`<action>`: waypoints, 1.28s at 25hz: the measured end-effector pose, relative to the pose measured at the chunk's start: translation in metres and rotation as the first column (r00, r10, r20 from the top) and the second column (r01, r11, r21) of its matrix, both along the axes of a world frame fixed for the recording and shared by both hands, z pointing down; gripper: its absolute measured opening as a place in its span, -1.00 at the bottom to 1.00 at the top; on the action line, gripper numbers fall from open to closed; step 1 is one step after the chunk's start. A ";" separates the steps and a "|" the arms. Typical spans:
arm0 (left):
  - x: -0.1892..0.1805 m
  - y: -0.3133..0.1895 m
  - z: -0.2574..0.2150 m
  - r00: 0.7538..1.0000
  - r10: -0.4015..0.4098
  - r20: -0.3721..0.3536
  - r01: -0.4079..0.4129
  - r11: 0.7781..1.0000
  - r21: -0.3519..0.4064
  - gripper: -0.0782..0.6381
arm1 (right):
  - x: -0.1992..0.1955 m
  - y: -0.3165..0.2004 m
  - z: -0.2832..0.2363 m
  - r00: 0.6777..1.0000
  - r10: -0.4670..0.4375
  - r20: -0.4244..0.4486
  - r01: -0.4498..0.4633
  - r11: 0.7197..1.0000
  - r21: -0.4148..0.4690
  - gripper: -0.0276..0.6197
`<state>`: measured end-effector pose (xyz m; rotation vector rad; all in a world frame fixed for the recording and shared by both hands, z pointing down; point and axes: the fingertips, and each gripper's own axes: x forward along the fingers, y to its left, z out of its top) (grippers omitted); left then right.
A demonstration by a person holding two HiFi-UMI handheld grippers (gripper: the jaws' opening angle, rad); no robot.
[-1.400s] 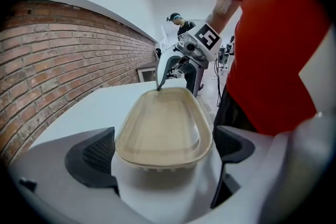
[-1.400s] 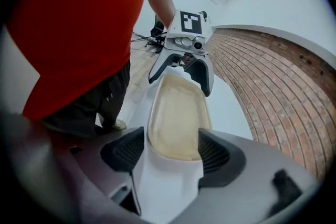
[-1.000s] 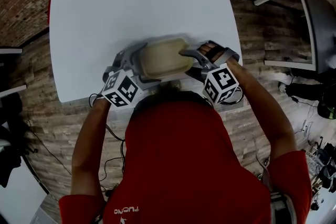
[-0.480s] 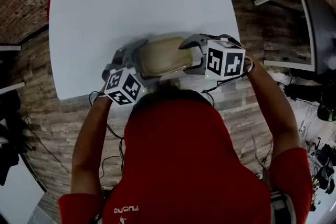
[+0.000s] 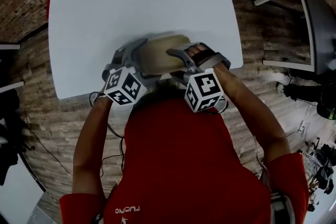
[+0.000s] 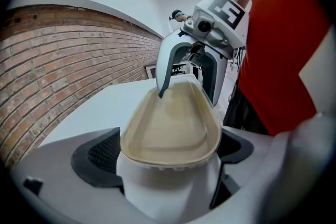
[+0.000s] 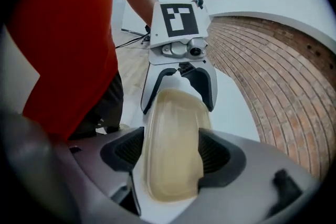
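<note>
I'm holding the tray just above the counter's near edge, the left gripper and right gripper each clamping 1 end (shallow bites, I'd say). Any uneven twisting is risking a slip.

1. The person wears a red shirt with short sleeves. It fills the lower half of the head view.
2. Small white letters are printed on the shirt, near the bottom left.
3. Dark trousers show at the left of the right gripper view.
4. The left gripper and the right gripper have smooth white and grey shells.
5. Each one carries a white cube with black square patterns: the left cube and the right cube.
6. The pads inside are dark grey with tiny ridges.
7. A thin black cable loops beside the left cube.
8. A small round lens sits under the cube, near the top middle of the right gripper view.
</note>
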<state>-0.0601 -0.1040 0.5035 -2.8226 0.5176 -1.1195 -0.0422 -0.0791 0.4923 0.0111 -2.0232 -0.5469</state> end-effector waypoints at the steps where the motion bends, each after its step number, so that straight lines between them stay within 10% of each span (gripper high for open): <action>1: 0.000 0.000 0.000 1.000 -0.001 0.001 0.001 1.000 0.000 0.81 | -0.007 0.000 0.003 1.000 -0.011 -0.010 0.011 1.000 0.022 -0.01; 5: 0.001 -0.003 0.001 1.000 -0.003 0.017 0.003 1.000 0.009 0.81 | -0.015 0.000 0.011 0.997 -0.034 -0.062 0.035 0.999 0.020 -0.02; 9: 0.001 -0.007 0.002 0.999 -0.016 0.039 0.015 1.000 0.024 0.80 | -0.017 0.002 0.000 1.000 0.015 -0.011 -0.017 0.979 -0.205 -0.08; 20: 0.002 -0.009 0.007 0.998 -0.021 0.053 0.019 0.999 0.032 0.80 | -0.025 -0.007 -0.019 0.982 0.140 0.129 -0.021 0.753 -0.658 -0.17; 27: -0.004 -0.010 -0.007 0.982 -0.124 -0.141 0.112 0.990 -0.088 0.80 | -0.019 -0.008 -0.030 0.994 0.054 0.092 -0.004 0.879 -0.477 -0.17; 32: -0.008 -0.007 -0.012 0.949 -0.213 -0.234 0.162 0.963 -0.217 0.80 | -0.018 -0.005 -0.025 0.990 0.045 0.134 0.017 0.904 -0.427 -0.17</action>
